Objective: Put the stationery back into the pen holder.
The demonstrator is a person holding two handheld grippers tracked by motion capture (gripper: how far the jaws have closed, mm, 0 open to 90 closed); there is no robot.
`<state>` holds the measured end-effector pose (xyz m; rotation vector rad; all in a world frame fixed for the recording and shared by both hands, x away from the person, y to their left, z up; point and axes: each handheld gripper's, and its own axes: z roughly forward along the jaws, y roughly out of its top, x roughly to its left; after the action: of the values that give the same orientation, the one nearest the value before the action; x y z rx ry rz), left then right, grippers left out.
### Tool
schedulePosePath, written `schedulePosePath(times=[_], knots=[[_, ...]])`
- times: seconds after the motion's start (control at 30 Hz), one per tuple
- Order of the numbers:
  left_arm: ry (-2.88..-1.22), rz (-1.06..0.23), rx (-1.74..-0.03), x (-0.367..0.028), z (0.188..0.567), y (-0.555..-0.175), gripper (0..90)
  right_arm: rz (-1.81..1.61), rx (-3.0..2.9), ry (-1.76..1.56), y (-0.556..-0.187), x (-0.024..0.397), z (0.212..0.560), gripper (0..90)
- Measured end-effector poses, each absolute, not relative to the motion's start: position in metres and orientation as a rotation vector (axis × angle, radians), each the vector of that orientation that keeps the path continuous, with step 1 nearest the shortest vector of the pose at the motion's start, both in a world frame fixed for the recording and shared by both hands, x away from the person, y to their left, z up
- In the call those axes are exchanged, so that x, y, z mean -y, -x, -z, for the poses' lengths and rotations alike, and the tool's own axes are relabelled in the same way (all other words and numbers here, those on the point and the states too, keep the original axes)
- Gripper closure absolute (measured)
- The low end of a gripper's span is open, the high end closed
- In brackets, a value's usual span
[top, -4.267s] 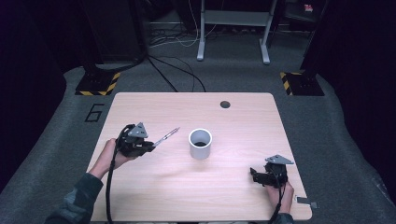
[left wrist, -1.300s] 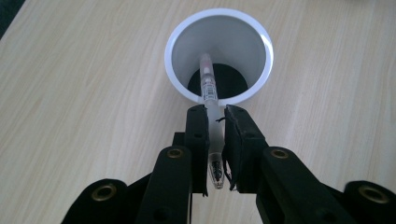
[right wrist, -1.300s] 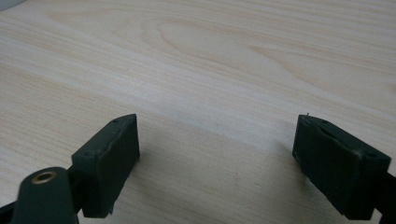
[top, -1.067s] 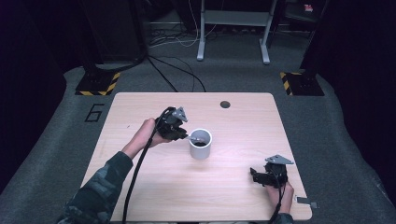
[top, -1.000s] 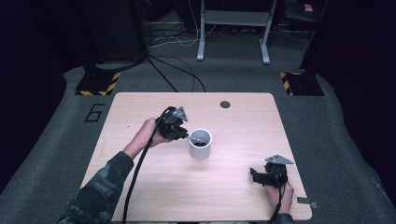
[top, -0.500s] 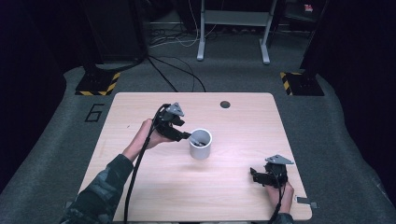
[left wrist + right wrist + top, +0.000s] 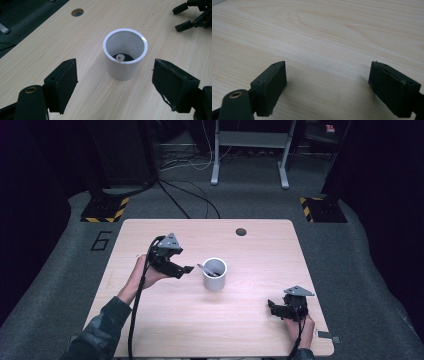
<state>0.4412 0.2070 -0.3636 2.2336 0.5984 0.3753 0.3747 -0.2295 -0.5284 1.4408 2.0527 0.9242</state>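
pen [image 7: 205, 269] stood slanted inside the white cup [image 7: 215, 274] mid-surface [image 7: 260, 250], looking light, stiff and slim, best gripped by its protruding top; left tongs [image 7: 189, 269] had just been opening, empty beside it; right tongs [image 7: 270, 306] spread, resting empty

pen [image 7: 206, 269] in cup [image 7: 215, 279] | cup mid-table [image 7: 250, 330] | left hand-held gripper [image 7: 186, 269] beside

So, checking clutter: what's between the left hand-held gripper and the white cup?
Just bare table, in the left gripper view, between left hand-held gripper and cup.
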Motion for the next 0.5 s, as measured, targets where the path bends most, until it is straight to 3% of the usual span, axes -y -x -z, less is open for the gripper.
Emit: schedulePosePath(times=[0.5], knots=[[-2.157,-0.501,-0.712,-0.266,0.395,-0.397,17.4,-0.924,-2.054,-1.437,-0.375,0.230,0.528,14.6]])
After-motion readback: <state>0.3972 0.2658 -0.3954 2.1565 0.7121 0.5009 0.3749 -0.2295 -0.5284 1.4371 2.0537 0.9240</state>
